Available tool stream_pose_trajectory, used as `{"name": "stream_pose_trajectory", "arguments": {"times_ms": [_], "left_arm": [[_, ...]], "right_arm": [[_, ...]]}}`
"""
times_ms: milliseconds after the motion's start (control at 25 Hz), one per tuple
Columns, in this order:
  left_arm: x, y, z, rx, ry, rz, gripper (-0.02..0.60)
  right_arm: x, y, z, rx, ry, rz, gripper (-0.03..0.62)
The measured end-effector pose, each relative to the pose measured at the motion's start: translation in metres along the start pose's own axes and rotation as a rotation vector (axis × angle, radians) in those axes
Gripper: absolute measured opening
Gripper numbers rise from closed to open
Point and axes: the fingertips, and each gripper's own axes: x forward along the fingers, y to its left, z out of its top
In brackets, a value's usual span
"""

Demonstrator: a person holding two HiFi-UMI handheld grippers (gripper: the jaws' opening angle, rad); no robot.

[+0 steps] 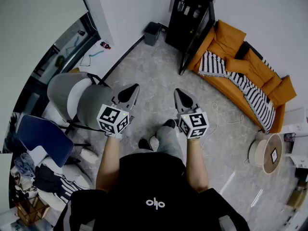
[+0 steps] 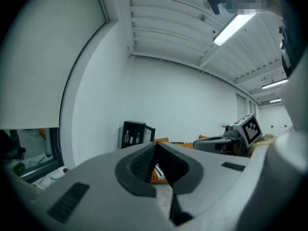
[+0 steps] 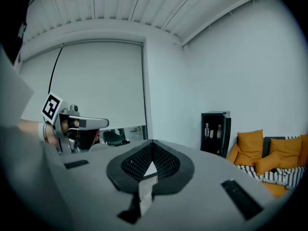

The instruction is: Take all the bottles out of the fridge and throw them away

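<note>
Your left tongs (image 1: 133, 89) and right tongs (image 1: 180, 93) are both clenched tight with nothing between them, pointing nearly level. The bottles (image 1: 188, 9) stand inside the black fridge (image 1: 177, 32), door open, well apart from you, just beside the orange sofa (image 1: 240, 66).

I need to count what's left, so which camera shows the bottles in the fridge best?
The head view: the fridge stands open and three bottles show in its upper part. The two gripper views show the same bottles only as small, distant shapes inside the fridge.
</note>
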Motion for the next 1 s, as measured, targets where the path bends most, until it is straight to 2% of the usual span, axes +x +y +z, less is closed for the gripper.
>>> {"name": "stream_pose_trajectory", "arguments": {"times_ms": [240, 440, 760, 1000], "left_arm": [[0.038, 0.028, -0.004, -0.009, 0.004, -0.001, 0.000], [0.083, 0.064, 0.002, -0.007, 0.003, 0.004, 0.000], [0.191, 0.117, 0.016, 0.019, 0.053, -0.038, 0.000], [0.265, 0.147, 0.024, 0.029, 0.089, -0.032, 0.000]], "right_arm": [[0.031, -0.023, -0.004, -0.005, 0.012, -0.004, 0.000], [0.071, -0.060, -0.002, -0.031, 0.039, -0.018, 0.001], [0.147, -0.153, 0.027, -0.006, 0.036, -0.064, 0.002], [0.197, -0.223, 0.044, 0.027, 0.044, -0.081, 0.002]]}}
